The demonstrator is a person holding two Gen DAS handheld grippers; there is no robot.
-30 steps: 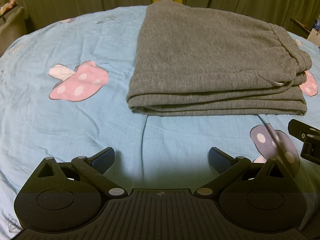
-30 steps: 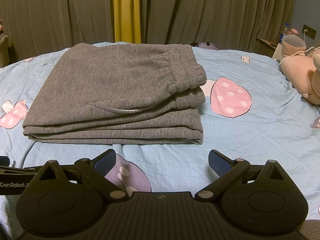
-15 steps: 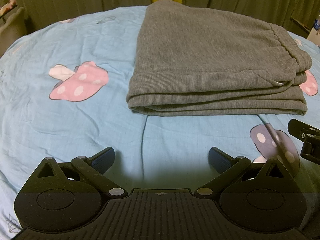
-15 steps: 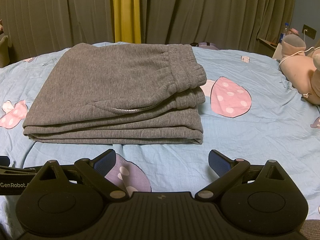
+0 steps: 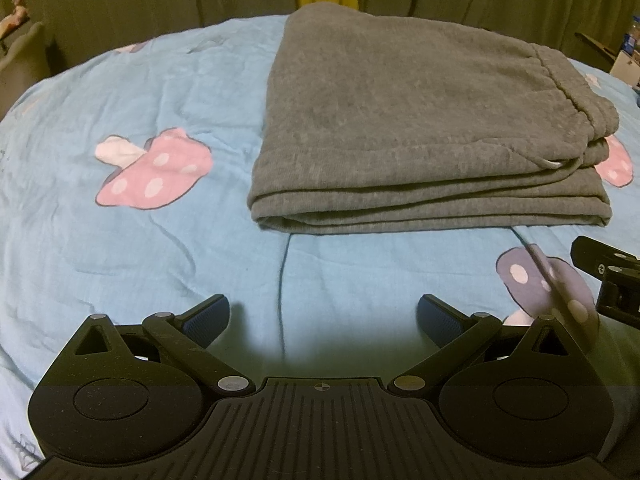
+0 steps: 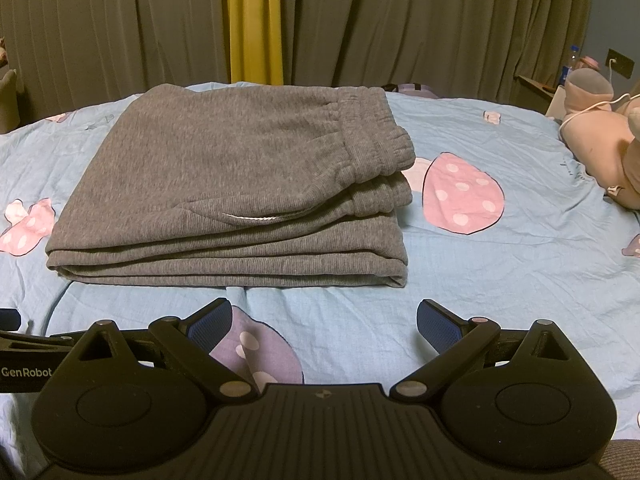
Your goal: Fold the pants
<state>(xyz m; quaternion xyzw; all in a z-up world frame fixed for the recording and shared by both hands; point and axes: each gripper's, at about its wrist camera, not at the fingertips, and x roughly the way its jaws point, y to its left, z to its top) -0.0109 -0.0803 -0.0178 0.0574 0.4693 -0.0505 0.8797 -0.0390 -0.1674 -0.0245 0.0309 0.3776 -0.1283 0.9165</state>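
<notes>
Grey pants lie folded into a flat layered stack on the blue bedspread, waistband on the right side. My left gripper hovers open over bare bedspread, short of the stack's near edge, nothing between its fingers. My right gripper is open too, just in front of the stack's near edge, holding nothing. Part of the right gripper's body shows at the right edge of the left wrist view, and the left gripper's body at the left edge of the right wrist view.
The blue bedspread carries pink mushroom prints. A pink plush toy lies at the far right. Dark curtains with a yellow strip hang behind the bed.
</notes>
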